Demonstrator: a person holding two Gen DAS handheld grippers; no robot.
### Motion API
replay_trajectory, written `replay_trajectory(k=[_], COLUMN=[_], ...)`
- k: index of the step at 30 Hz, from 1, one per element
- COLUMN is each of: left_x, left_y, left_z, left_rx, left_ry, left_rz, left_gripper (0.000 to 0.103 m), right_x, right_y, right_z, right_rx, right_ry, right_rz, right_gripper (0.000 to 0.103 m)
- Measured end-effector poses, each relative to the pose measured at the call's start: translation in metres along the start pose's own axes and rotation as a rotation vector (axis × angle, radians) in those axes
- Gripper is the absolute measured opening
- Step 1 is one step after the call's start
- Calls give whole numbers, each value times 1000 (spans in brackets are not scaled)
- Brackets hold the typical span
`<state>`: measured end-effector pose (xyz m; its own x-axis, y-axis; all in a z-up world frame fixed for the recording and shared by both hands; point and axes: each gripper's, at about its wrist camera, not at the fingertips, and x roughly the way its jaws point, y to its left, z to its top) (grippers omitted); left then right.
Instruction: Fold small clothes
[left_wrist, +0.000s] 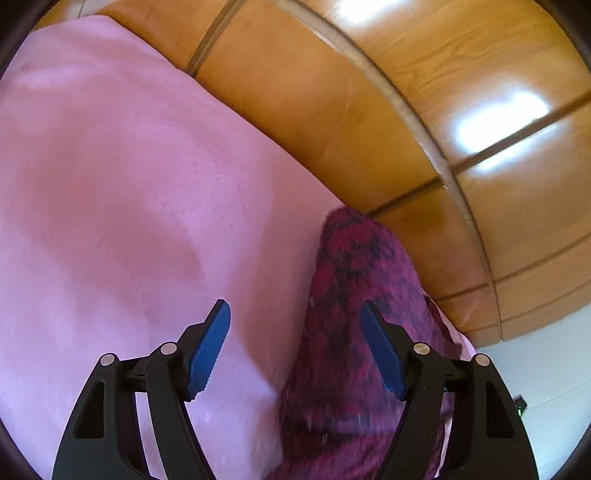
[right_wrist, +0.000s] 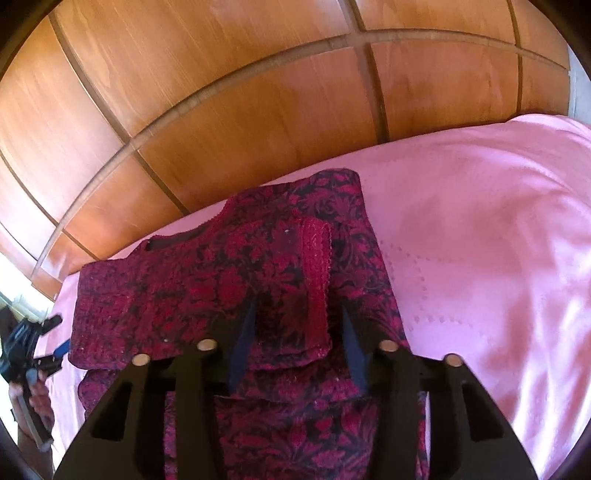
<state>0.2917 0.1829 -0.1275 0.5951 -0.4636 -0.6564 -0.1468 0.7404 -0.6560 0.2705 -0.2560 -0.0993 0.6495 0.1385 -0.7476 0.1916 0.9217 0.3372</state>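
A pink bedsheet (right_wrist: 480, 229) covers most of both views, with a wooden panelled headboard (right_wrist: 221, 110) curving across from nine o'clock to two o'clock behind it in the right wrist view.

On the sheet lies the task's thing, a dark red floral garment (right_wrist: 229, 273), spread from the centre of the right wrist view down to six o'clock, with a folded layer lying across its upper part and a red lace-edged trim (right_wrist: 316, 266) standing near the centre. In the left wrist view the same garment (left_wrist: 354, 295) runs from the centre down to five o'clock, close to the sheet's edge.

The right gripper (right_wrist: 297, 343) hangs over the garment at six o'clock, its jaws partly apart with the trimmed fold showing between them; whether the pads touch the cloth cannot be told.

The left gripper (left_wrist: 295, 347) has its blue pads (left_wrist: 208, 347) wide apart, gripping nothing: one over bare sheet, the other over the garment. It also appears at eight o'clock in the right wrist view, held in a hand (right_wrist: 35, 402).
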Motion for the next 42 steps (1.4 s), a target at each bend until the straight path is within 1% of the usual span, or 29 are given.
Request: replay_trajectory(k=[3, 5, 6, 7, 8, 9, 10, 12, 13, 14, 15, 16, 18, 19, 20, 22, 24, 25, 27, 28, 29, 31, 33, 34, 36, 37, 38, 40, 42], left_x=[24, 38, 44, 48, 51, 47, 41, 27, 24, 26, 35, 44, 74, 80, 79, 66, 44, 29, 16, 11, 7, 11, 22, 35, 57, 71, 73, 69, 59], left_y=[-6, -11, -14, -17, -24, -33, -42, -66, -77, -89, -95, -95, -76, -66, -56, -54, -56, -63, -79, -91, -110, -133, -155, -162, -151, -143, -134, -119, -117], left_z=[13, 21, 23, 24, 24, 22, 20, 6, -1, -9, -14, -15, -15, -13, -13, -14, -17, -20, -25, -29, -34, -42, -52, -55, -55, -52, -57, -60, -67], left_rx=[-34, -59, -65, -64, -41, -8, 28, 149, 204, 273, 320, 332, 285, 255, 214, 178, 147, 157, 216, 263, 346, 440, 530, 562, 530, 494, 466, 418, 438], left_ry=[43, 70, 82, 86, 85, 52, 14, -61, -87, -111, -115, -100, -30, -13, -16, -40, -95, -138, -176, -194, -207, -203, -181, -148, -73, -39, -29, -38, -52], left_rz=[-46, -96, -104, -98, -93, -71, -55, -28, 19, 106, 194, 247, 395, 416, 381, 390, 343, 296, 253, 234, 203, 179, 152, 177, 245, 275, 279, 232, 234], left_gripper=[64, 64, 58, 39, 30, 22, 18, 16, 11, 7, 6, 6, 6, 5, 5, 5, 5, 5, 5, 5, 5, 15, 15, 15, 15, 15, 15, 15, 15], right_x=[3, 4, 3, 1, 3, -1, -12, -29, -34, -32, -27, -16, -3, -2, -4, -8, -10, -9, -11, -11, -11, -9, -9, -8, -6, -5, -2, 5, 14], right_y=[5, 10, 13, 17, 22, 24, 25, 30, 30, 28, 23, 13, -2, -5, -7, -8, -8, -7, -9, -10, -9, -4, -1, 3, 6, 10, 11, 7, -1], right_z=[2, 3, 4, 4, 4, 5, 5, 4, 2, 0, 1, 1, 0, -1, -2, -2, -4, -5, -6, -5, -4, -6, -6, -5, -4, -4, -4, -4, -5], right_rx=[-37, -79, -97, -131, -146, -162, -181, -226, -252, -267, -262, -226, -160, -140, -131, -133, -157, -164, -161, -154, -152, -158, -166, -176, -196, -218, -234, -242, -211], right_ry=[-1, -2, -3, -11, -20, -35, -70, -129, -153, -155, -140, -97, -49, -54, -55, -59, -59, -61, -63, -65, -66, -67, -67, -66, -65, -68, -74, -86, -69], right_rz=[-15, -35, -44, -70, -87, -95, -107, -157, -206, -256, -278, -269, -226, -205, -187, -172, -177, -181, -182, -180, -177, -174, -168, -162, -160, -188, -225, -296, -298], right_gripper=[32, 28, 22, 17, 11, 10, 10, 9, 9, 9, 9, 9, 9, 9, 10, 10, 11, 11, 13, 13, 13, 13, 13, 13, 12, 11, 11, 10, 10])
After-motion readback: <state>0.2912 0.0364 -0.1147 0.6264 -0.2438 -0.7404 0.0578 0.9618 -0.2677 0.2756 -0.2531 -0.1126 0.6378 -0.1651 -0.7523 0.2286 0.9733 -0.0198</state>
